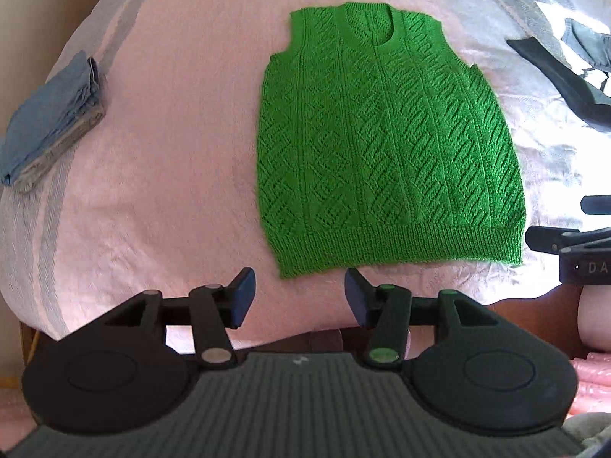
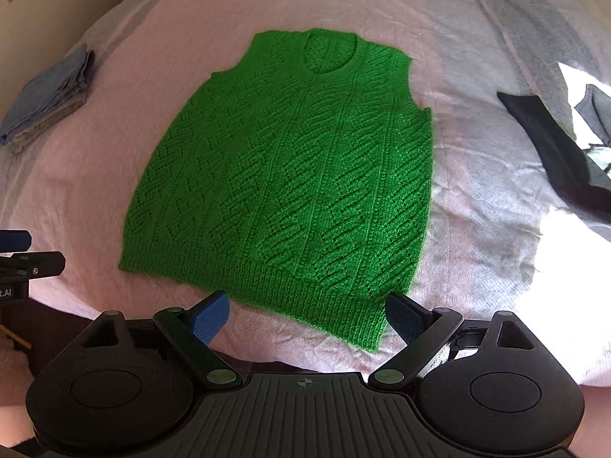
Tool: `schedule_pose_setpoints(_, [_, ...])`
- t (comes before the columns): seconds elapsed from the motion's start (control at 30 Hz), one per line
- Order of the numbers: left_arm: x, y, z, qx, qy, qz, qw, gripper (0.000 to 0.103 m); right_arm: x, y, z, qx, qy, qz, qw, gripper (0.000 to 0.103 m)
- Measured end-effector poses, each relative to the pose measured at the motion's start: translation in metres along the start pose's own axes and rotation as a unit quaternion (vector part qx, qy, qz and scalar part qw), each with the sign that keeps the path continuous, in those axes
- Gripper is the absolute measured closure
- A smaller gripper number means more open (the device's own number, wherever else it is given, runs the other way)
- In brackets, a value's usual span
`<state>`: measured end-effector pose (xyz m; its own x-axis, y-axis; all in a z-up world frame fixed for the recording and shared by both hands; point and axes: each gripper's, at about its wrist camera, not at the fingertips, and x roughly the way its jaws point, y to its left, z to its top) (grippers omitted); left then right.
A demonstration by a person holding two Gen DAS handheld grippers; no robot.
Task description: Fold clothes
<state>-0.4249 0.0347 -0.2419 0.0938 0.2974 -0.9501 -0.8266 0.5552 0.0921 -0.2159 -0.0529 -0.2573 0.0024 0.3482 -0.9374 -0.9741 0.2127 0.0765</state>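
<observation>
— Left wrist view: what's on the bed [image 1: 160,160]?
— Green knitted vest [image 1: 385,141] lying flat, hem nearest. Left tool [image 1: 299,294] gapes empty at its hem corner.
— Right tool [image 2: 307,322]?
— Wide apart, empty, above the hem. Lettering "DA" on it; ".AI" on the left.

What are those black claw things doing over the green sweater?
A person is holding a two-finger gripper in each hand, getting ready to fold clothes on a bed. A green knitted vest lies spread flat, not folded yet. The left gripper hangs open near the vest's lower left corner, and the right gripper hangs open over the lower right corner. Neither one is gripping the vest. A folded blue pile sits off to the left, and dark clothes wait on the right.
</observation>
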Motion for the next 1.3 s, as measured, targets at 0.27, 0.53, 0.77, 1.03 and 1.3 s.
schedule_pose_setpoints(0.27, [0.009,-0.013,0.004,-0.015,0.011,0.003,0.9998,0.055,0.012,-0.02,0.005,-0.009,0.011,0.003,1.0,0.012])
schedule_pose_setpoints(0.53, [0.04,-0.009,0.024,-0.01,0.021,-0.008,0.9997,0.055,0.043,-0.048,0.012,0.025,0.029,0.001,0.999,0.012])
schedule_pose_setpoints(0.77, [0.11,-0.017,0.067,0.035,0.013,-0.062,0.9974,0.06,0.097,-0.101,0.022,0.084,0.035,-0.016,0.996,0.012])
schedule_pose_setpoints(1.03, [0.204,-0.007,0.189,0.091,-0.068,-0.136,0.9841,0.063,0.17,-0.188,0.112,0.142,-0.058,0.015,0.988,0.012])
schedule_pose_setpoints(1.3, [0.287,0.032,0.341,0.129,-0.152,-0.181,0.9631,0.065,0.239,-0.249,0.253,0.092,-0.172,0.079,0.978,0.02])
